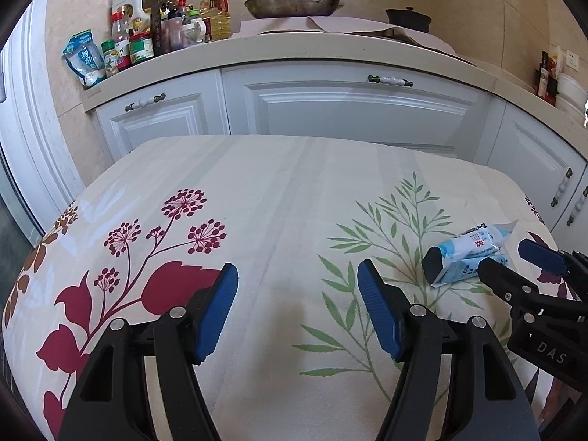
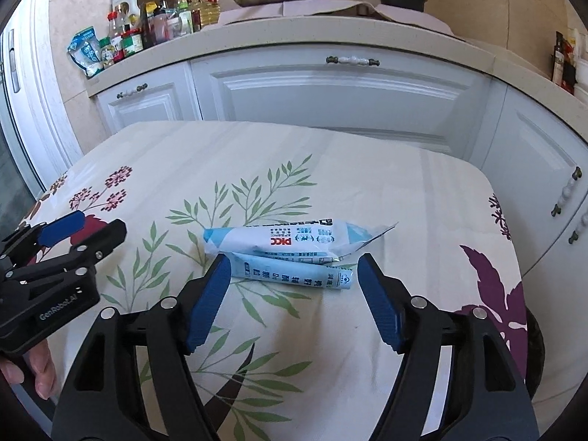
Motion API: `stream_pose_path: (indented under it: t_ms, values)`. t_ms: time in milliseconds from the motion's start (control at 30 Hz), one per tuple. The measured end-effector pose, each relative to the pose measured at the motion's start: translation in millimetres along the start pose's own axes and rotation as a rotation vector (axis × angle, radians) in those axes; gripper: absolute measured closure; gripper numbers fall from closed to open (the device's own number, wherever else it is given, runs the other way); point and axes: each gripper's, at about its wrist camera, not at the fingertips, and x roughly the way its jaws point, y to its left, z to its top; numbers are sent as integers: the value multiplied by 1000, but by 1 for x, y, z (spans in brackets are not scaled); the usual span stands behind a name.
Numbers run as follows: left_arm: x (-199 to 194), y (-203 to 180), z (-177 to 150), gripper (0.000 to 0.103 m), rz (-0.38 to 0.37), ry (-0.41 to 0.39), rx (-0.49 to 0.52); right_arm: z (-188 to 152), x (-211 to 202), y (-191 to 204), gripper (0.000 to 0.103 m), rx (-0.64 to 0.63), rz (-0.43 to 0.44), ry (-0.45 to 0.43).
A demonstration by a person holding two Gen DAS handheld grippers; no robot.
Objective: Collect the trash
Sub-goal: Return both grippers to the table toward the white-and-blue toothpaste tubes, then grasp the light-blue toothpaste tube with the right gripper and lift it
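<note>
Counts on the table and counter

One blue-and-white wrapper (image 2: 290, 248) on one floral tablecloth (image 2: 367, 183); two grippers, left gripper (image 1: 297, 275) and right gripper (image 2: 294, 268); one pan (image 1: 294, 2); one dark pot (image 1: 408, 18).

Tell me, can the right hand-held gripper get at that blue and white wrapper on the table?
Probably yes. The right hand-held gripper is open, with the wrapper lying just ahead of its fingers on the table, and nothing lies between. The left hand-held gripper is off to one side.
</note>
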Motion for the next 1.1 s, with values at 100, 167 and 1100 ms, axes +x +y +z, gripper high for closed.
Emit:
stream_pose_path:
  t_ms: [100, 167, 1100]
  values:
    - [1, 0, 0, 37, 0, 0, 0, 1, 7, -4, 33, 10, 20, 31]
    - [1, 0, 0, 37, 0, 0, 0, 2, 9, -7, 33, 15, 22, 38]
    - [10, 6, -5, 35, 15, 53, -19, -6, 5, 7, 59, -76, 80, 99]
